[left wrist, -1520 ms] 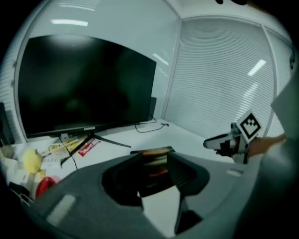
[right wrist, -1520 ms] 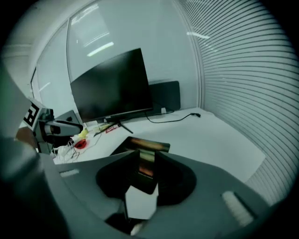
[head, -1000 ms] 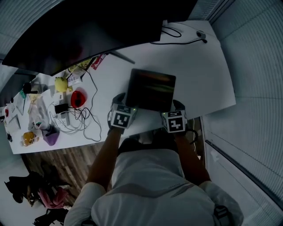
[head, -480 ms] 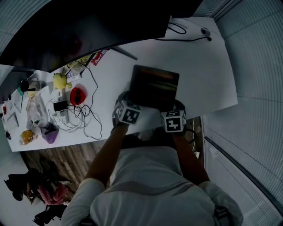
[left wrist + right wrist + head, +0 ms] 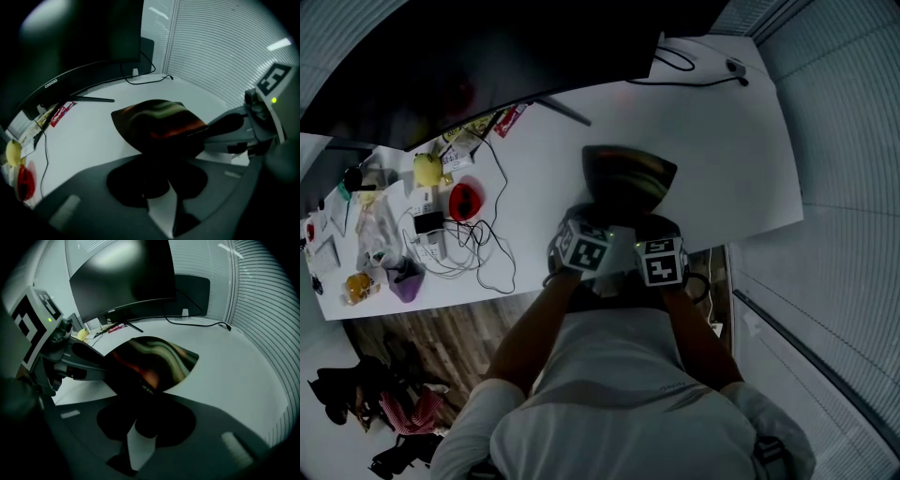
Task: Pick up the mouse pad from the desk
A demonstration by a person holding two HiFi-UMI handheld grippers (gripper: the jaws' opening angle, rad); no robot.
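The mouse pad (image 5: 628, 176), dark with a green and orange pattern, arches up off the white desk (image 5: 727, 141) near its front edge. My left gripper (image 5: 592, 223) is at the pad's near left corner and my right gripper (image 5: 653, 225) at its near right corner. Both sets of jaws are closing, with the pad's near edge pinched between them. In the left gripper view the mouse pad (image 5: 159, 119) bulges above my left gripper (image 5: 157, 185). In the right gripper view the mouse pad (image 5: 152, 359) curls above my right gripper (image 5: 143, 423).
A large dark monitor (image 5: 469, 66) stands along the desk's back. To the left lie a red object (image 5: 465, 202), a yellow object (image 5: 427, 171), tangled cables (image 5: 483, 253) and a purple cup (image 5: 406, 286). A cable (image 5: 694, 70) runs at the back right.
The pad lay flat before; now its near edge is lifted and it buckles upward. Both grippers have closed on its near corners and drawn slightly together.
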